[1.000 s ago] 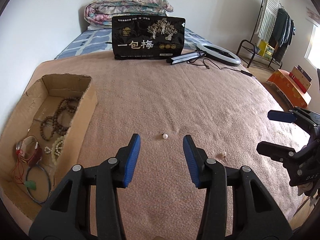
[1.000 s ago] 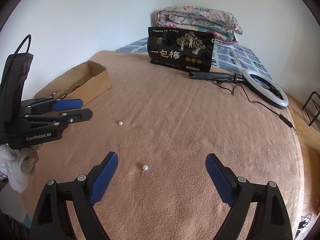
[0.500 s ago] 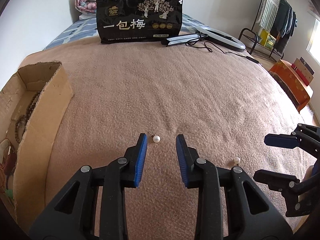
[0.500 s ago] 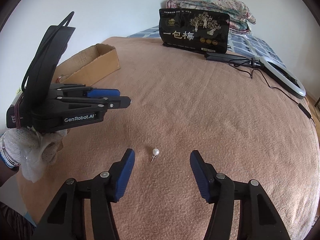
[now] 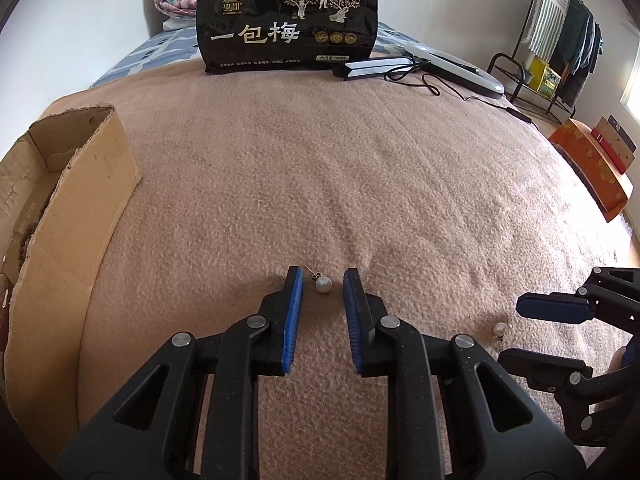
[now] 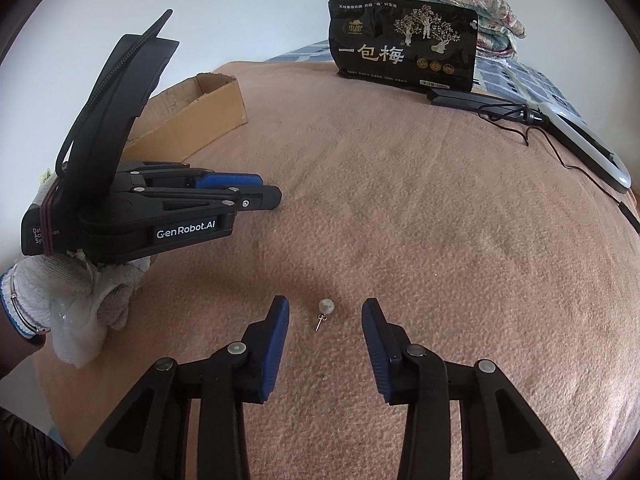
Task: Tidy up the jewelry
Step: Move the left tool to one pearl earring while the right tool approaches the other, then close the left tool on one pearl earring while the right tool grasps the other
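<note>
Both grippers have come down toward the blanket (image 5: 360, 168) and narrowed since a second ago, each closing in on its own pearl earring. Low over the fabric, the left gripper (image 5: 322, 274) points forward with its blue pads (image 5: 294, 312) a little apart, and the first earring (image 5: 323, 285) lies on the blanket in the gap near the fingertips, its thin post angled up to the left; neither pad touches it. Off to its right, the right gripper (image 6: 325, 307) is held level and close to the blanket, its jaws spread wider, and the second earring (image 6: 325, 307) lies loose between the tips with its post pointing back toward the camera. From the right wrist view a gloved hand (image 6: 80, 300) grips the left tool from below, a bracelet at the wrist. Further left, a cardboard box (image 5: 100, 168) sits open on the blanket, well apart from both earrings; brown beads (image 5: 30, 232) show inside against its near wall, and the rest of its contents are cut off by the wall. At the far end of the bed stand a black snack bag (image 5: 290, 20), a ring light (image 5: 452, 70) with its cable, and a folded quilt (image 6: 496, 8) behind them.
</note>
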### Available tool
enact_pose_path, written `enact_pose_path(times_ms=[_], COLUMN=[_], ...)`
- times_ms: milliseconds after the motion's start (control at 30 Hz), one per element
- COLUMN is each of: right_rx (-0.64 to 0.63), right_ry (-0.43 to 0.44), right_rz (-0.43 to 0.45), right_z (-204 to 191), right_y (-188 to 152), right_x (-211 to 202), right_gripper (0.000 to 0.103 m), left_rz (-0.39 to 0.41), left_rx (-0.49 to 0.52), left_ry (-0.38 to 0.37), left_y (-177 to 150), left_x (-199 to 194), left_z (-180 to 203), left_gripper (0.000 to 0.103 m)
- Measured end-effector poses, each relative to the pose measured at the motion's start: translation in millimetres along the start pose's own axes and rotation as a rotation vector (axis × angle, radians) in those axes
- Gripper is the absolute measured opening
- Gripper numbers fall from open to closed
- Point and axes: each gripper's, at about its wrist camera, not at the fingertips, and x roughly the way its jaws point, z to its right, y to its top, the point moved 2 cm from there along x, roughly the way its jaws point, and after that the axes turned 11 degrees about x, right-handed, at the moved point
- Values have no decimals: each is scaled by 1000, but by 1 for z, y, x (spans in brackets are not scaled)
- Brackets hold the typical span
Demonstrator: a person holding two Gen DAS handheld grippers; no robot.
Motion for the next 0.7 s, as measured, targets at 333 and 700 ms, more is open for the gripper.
enact_pose_path(times_ms=[333, 700], right_rx=[-1, 18], right_ry=[0, 16], right_rz=[-22, -16], right_z=[-1, 2], right_y=[-1, -1], right_x=[10, 6], right_gripper=[16, 7], left_rz=[1, 6], left_rx=[3, 4], left_ry=[-3, 3], left_y=[-1, 0], left_x=[1, -5], left_z=[1, 2], left_gripper=[8, 8])
